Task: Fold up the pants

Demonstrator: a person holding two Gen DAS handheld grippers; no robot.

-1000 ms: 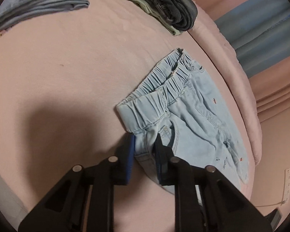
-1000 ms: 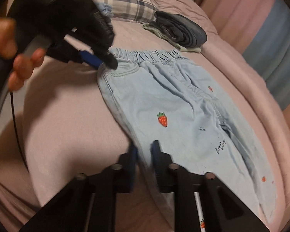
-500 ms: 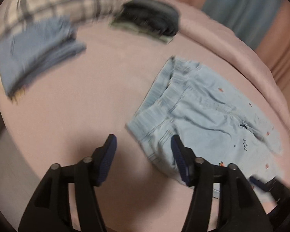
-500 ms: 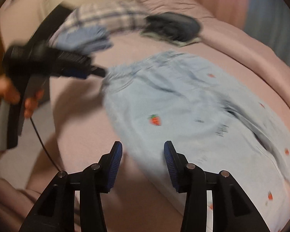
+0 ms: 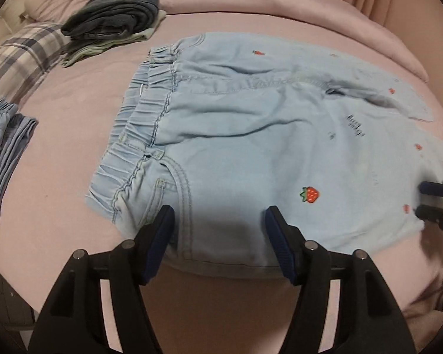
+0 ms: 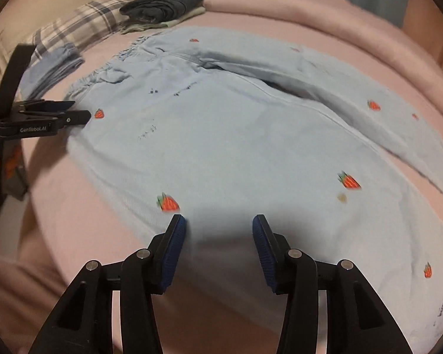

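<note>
Your left gripper [image 5: 218, 221] stands wide open, holding nothing, over the waistband end of the pants [image 5: 251, 135], which lie flat on the pink bed [image 5: 59, 147]. Your right gripper [image 6: 219, 230] is likewise spread and empty above the leg portion.

Both grippers, left gripper [image 5: 220, 227] and right gripper [image 6: 218, 233], are being shown as matte black angular frames with silver round screws and ribbed blue finger pads [image 5: 159, 244], white "GenRobot.AI" lettering being carried on the left one.
</note>
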